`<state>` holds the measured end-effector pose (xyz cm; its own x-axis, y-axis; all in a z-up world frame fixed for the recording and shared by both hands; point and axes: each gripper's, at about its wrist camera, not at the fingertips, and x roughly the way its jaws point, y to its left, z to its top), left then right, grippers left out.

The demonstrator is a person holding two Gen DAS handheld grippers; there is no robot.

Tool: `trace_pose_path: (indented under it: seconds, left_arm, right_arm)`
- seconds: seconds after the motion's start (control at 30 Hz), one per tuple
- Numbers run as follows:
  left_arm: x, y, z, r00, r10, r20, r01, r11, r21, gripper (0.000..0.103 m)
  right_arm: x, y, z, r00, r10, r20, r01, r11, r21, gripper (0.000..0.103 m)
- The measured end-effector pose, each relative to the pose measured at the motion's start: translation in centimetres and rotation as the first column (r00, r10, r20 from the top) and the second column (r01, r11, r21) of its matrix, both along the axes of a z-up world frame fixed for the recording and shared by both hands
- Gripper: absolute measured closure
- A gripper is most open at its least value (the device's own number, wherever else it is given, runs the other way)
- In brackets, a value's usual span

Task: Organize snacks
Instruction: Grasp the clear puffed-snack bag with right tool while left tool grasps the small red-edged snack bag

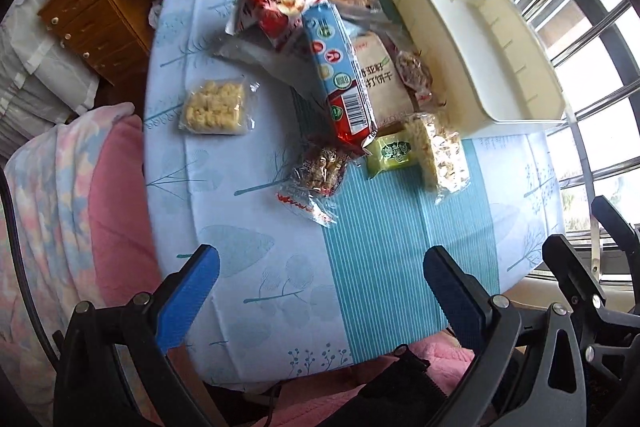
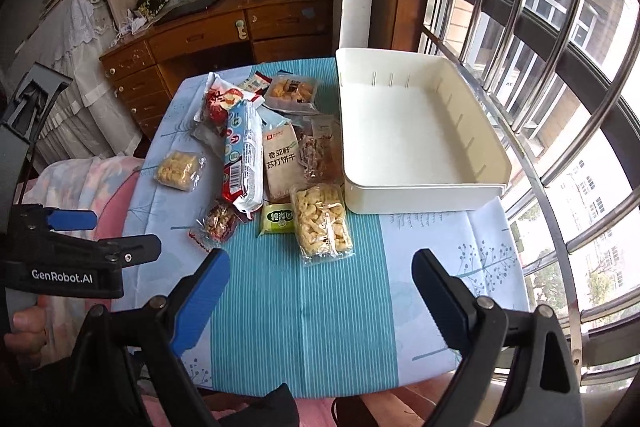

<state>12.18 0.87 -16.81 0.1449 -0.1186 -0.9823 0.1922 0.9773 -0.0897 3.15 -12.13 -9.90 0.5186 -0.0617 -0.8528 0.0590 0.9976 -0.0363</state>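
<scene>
Right wrist view is filled by a table (image 2: pixel 304 327) covered in a blue-and-teal patterned cloth, with a barred window on the right and a wooden desk (image 2: pixel 208 39) far behind. A white plastic bin (image 2: pixel 416 195) is set on the far right part of the table, and nothing is seen inside it. Left of the bin, a heap of snacks is spread. A long blue biscuit pack (image 2: pixel 242 151) is laid on top of the heap, just beside a beige soda cracker bag (image 2: pixel 280 163). A red-and-white bag (image 2: pixel 220 103) is seen at the far end of the heap. Nearer, a clear pack of puffed snacks (image 2: pixel 322 223) is placed close to the bin's near left corner, touching a small green packet (image 2: pixel 277 221). A nut bar wrapper (image 2: pixel 216 221) is found left of the green packet, and a pale yellow cracker pack (image 2: pixel 178 170) is set apart on the left.

The right gripper (image 2: pixel 320 287) is held above the near part of the table, jaws spread wide and nothing held. The left gripper (image 1: pixel 320 279) is likewise held wide open and empty over the near edge.
</scene>
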Motion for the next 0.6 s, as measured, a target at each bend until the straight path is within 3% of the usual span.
trace_pose_path:
  seconds: [0.3, 0.6]
  left_arm:
    - [4.8, -1.6, -6.4, 0.991, 0.009, -0.135, 0.0, 0.998, 0.063, 0.004]
    - [7.8, -2.1, -11.8, 0.977, 0.041, -0.211, -0.017, 0.993, 0.115, 0.005]
  right_arm:
    - [4.4, -1.4, -4.5, 0.986, 0.074, -0.151, -0.072, 0.997, 0.017, 0.01]
    - [8.2, -2.1, -10.1, 0.945, 0.147, -0.291, -0.147, 0.989, 0.023, 0.016]
